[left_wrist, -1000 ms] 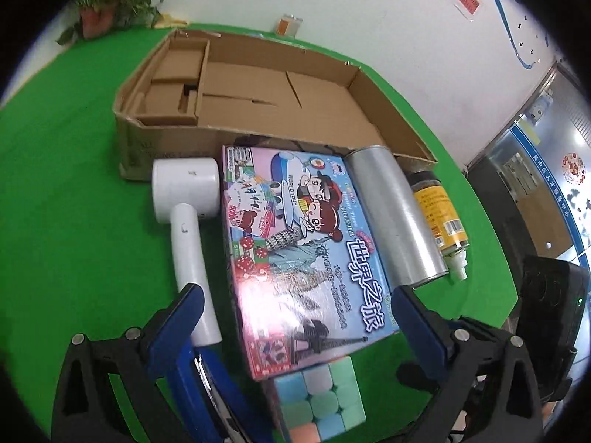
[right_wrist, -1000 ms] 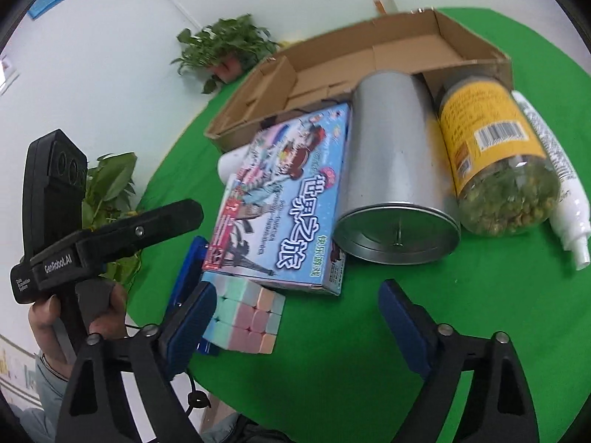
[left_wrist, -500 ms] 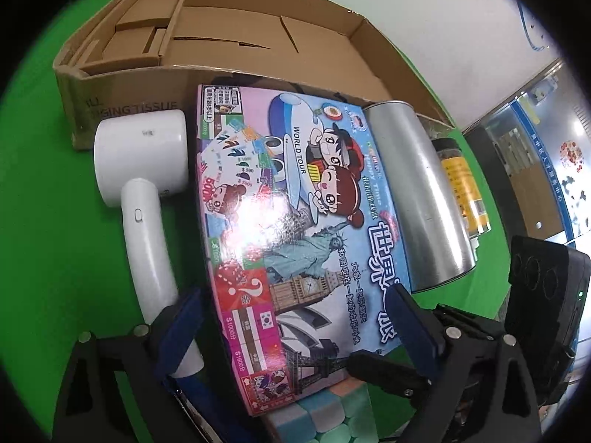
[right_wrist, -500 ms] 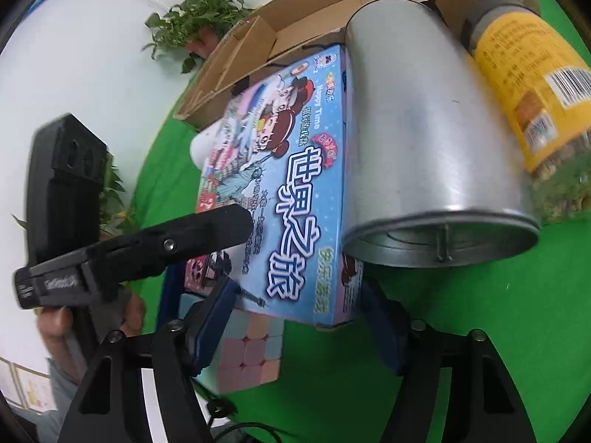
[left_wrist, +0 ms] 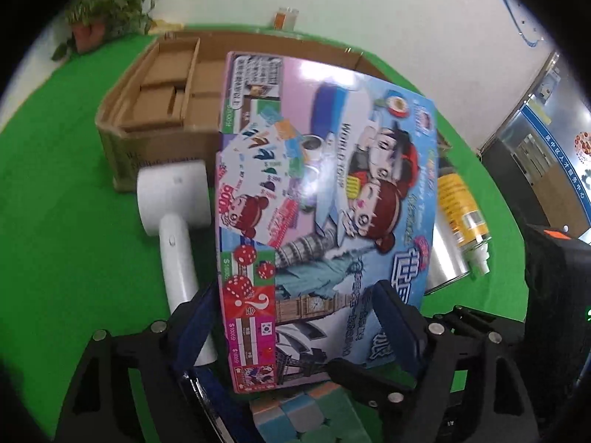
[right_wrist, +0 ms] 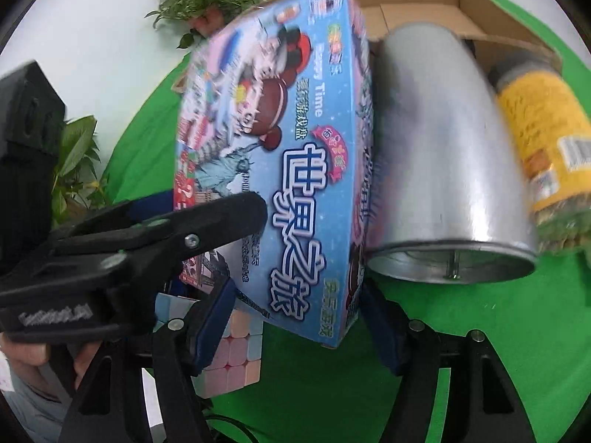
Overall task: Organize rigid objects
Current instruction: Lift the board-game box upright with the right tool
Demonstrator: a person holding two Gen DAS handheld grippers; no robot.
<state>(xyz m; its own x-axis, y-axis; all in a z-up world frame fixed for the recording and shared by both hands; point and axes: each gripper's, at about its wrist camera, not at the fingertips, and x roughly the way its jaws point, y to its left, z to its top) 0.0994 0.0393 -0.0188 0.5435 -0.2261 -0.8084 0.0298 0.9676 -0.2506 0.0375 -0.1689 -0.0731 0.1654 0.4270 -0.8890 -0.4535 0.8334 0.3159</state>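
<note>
A colourful board game box (left_wrist: 317, 199) fills both views and is lifted off the green table, its far end tilted up. My left gripper (left_wrist: 295, 328) is shut on the box's near left part. My right gripper (right_wrist: 295, 317) is shut on the near right corner of the box (right_wrist: 295, 170). The open cardboard box (left_wrist: 166, 110) lies behind it, also seen in the right wrist view (right_wrist: 424, 11). A pastel cube (left_wrist: 314, 421) sits under the box's near edge, also in the right wrist view (right_wrist: 232, 361).
A white hair dryer (left_wrist: 173, 214) lies left of the game box. A silver tin (right_wrist: 443, 170) and a yellow-labelled jar (right_wrist: 546, 140) lie to its right on the green table (left_wrist: 55, 221). Potted plants (right_wrist: 207, 0) stand at the table's back edge.
Both grippers have closed on the game box's near end. The box has risen off the table and tilted up toward the cardboard box.
</note>
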